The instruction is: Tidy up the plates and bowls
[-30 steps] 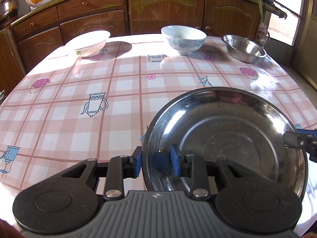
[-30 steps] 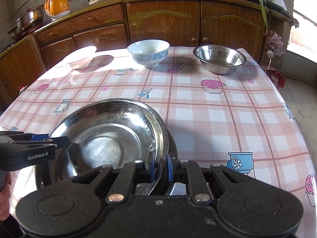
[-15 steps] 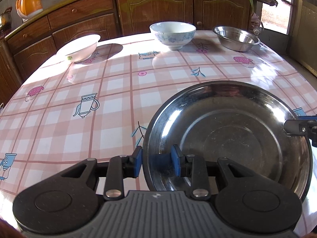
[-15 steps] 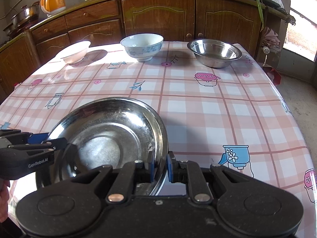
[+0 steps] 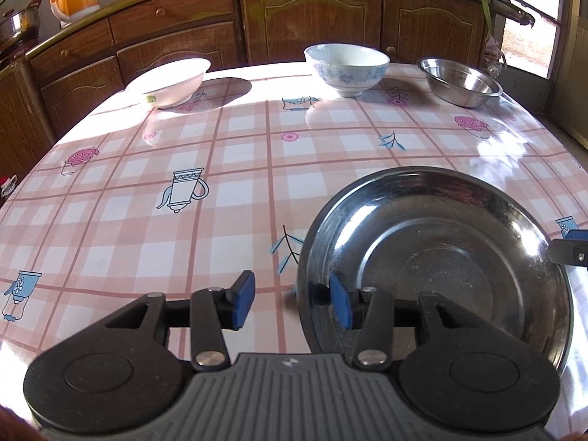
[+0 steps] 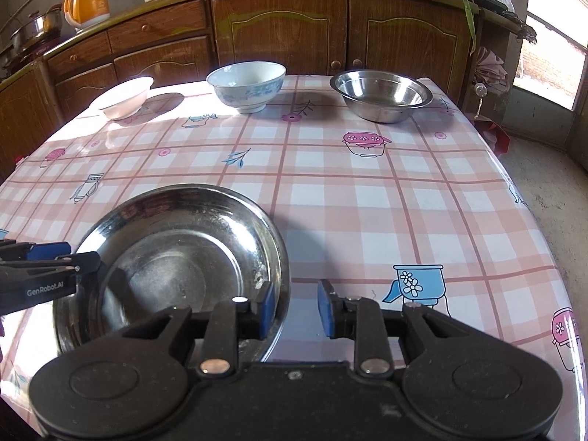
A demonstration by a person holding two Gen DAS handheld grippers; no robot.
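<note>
A steel plate [image 5: 433, 257] lies on the checked tablecloth near the table's front edge; it also shows in the right wrist view [image 6: 176, 261]. My left gripper [image 5: 292, 303] is open, its jaws straddling the plate's left rim. My right gripper [image 6: 296, 308] is open, its jaws straddling the plate's right rim. At the back stand a white shallow bowl [image 5: 167, 82], a blue-patterned china bowl [image 5: 347, 68] and a steel bowl [image 5: 461, 81]. The right wrist view shows the same three bowls: white [image 6: 123, 97], china [image 6: 246, 86], steel [image 6: 380, 93].
The table [image 6: 367, 198] has a pink checked cloth. Wooden cabinets [image 6: 279, 33] run behind it. An orange kettle [image 6: 86, 2] and a pot [image 6: 35, 31] stand on the counter at the left. Bare floor [image 6: 551, 183] lies to the right.
Both grippers have opened, letting go of the steel plate's rim. The plate now rests lower and flatter on the table.
</note>
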